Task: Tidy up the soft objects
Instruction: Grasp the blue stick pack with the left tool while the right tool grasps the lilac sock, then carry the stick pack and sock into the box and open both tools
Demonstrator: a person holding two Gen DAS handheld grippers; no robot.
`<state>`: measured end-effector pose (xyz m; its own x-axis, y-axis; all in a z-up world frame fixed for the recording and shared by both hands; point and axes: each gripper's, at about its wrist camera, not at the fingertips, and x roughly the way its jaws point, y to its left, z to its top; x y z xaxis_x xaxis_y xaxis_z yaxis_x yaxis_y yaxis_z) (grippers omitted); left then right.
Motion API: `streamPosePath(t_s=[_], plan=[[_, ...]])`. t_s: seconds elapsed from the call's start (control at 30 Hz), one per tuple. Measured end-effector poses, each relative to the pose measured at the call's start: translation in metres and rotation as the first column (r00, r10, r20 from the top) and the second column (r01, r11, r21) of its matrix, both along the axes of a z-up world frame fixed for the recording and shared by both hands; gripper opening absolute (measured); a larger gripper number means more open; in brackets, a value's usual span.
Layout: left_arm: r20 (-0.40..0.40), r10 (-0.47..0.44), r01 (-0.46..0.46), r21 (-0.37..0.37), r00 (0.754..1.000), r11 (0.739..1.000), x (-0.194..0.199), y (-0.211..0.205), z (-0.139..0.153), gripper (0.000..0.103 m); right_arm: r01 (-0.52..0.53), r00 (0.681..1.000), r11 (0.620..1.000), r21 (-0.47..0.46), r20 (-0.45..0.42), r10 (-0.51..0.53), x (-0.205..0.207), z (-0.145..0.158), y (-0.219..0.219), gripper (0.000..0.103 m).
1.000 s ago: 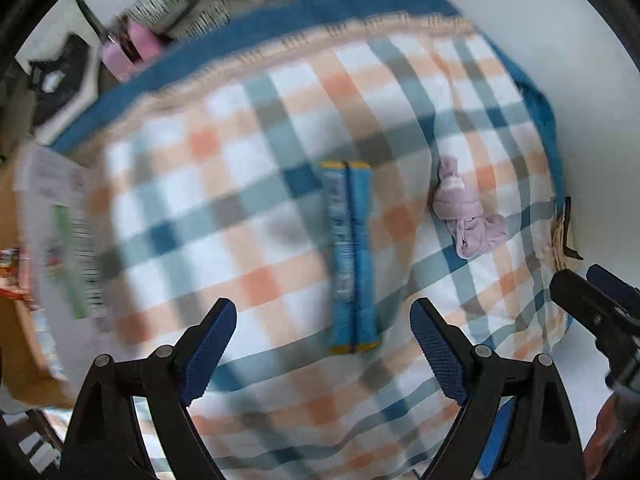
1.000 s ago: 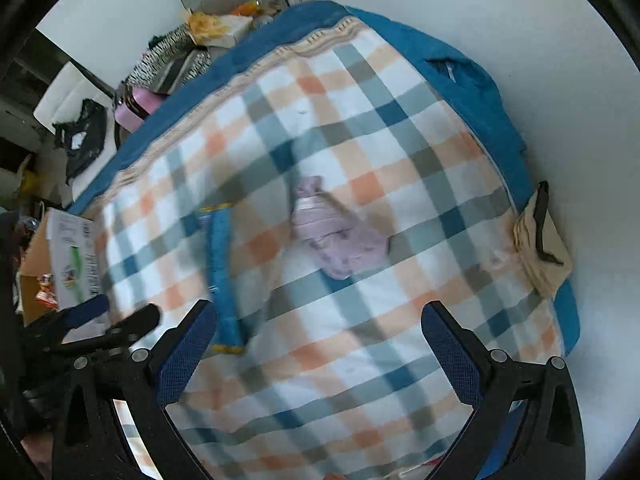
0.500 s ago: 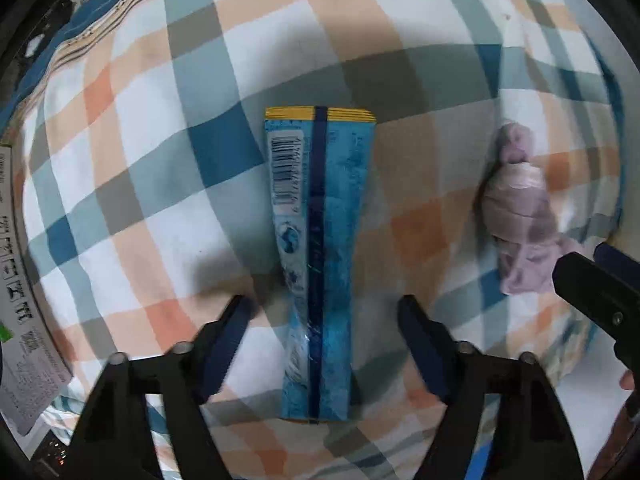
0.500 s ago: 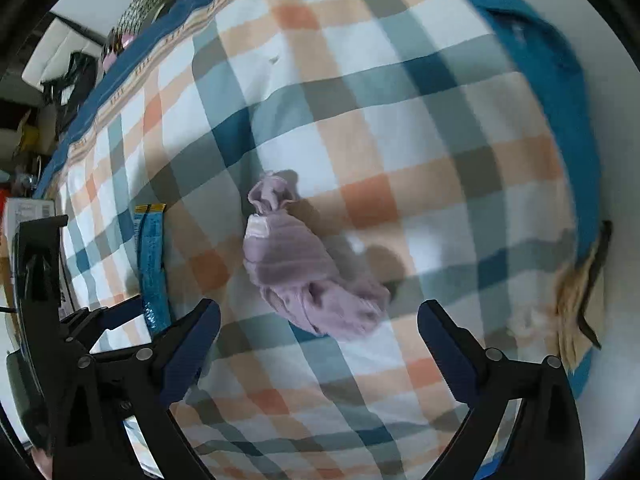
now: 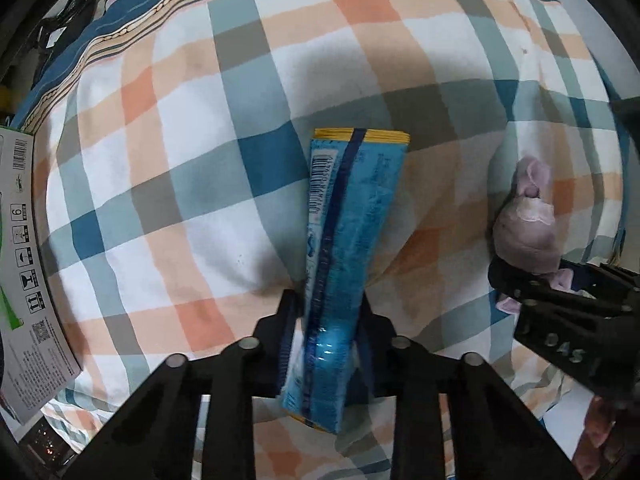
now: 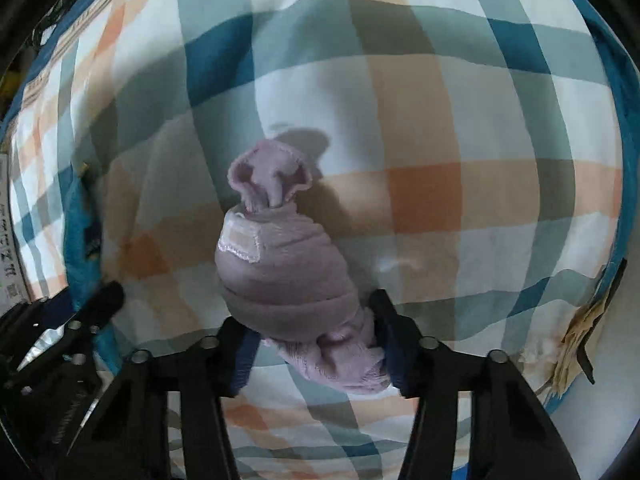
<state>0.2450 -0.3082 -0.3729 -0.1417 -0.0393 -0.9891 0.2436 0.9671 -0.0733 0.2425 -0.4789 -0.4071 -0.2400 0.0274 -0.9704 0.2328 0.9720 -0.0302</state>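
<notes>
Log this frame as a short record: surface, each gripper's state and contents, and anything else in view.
surface: checked quilt in orange, teal and white, with a blue border
left gripper: closed on the near end of the blue packet, which lies lengthwise away from the camera
right gripper: closed on the near end of the rolled lilac cloth
packet vs cloth: side by side on the quilt, apart, cloth to the packet's right
other: printed cardboard box at the quilt's left edge; beige item with black strap at its right edge

Both tongs have closed: left (image 5: 326, 344) on packet (image 5: 348, 216), right (image 6: 316, 344) on sock (image 6: 288, 276).
</notes>
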Motion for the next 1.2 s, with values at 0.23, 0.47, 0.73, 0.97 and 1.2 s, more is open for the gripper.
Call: streamPosePath(t_s=[0.23,0.47,0.73,0.97,1.2], plan=[[0.025,0.011,-0.01,-0.027,1.0,1.0,-0.005,0.002,0.022,0.016,0.025,0.999,1.0,-0.004,0.027,-0.025,-0.006,0.015,0.011,0.037],[0.052,0.022,-0.019,-0.06,0.998,0.998,-0.015,0.021,0.053,0.015,0.073,0.993,0.997,0.031,0.093,-0.075,-0.027,0.049,0.012,0.037],[0.081,0.081,-0.069,-0.14,0.993,0.988,-0.026,0.071,0.095,0.015,0.057,0.98,0.994,0.095,0.186,-0.074,-0.039,0.101,0.047,0.036],[0.182,0.145,-0.113,-0.176,0.973,0.978,-0.031,0.148,0.149,0.015,-0.035,0.952,0.983,0.179,0.304,-0.021,-0.037,0.155,0.12,0.036],[0.321,0.192,-0.148,-0.157,0.928,0.977,-0.035,0.244,0.205,0.015,-0.193,0.91,0.959,0.209,0.403,0.095,-0.023,0.214,0.238,0.036]])
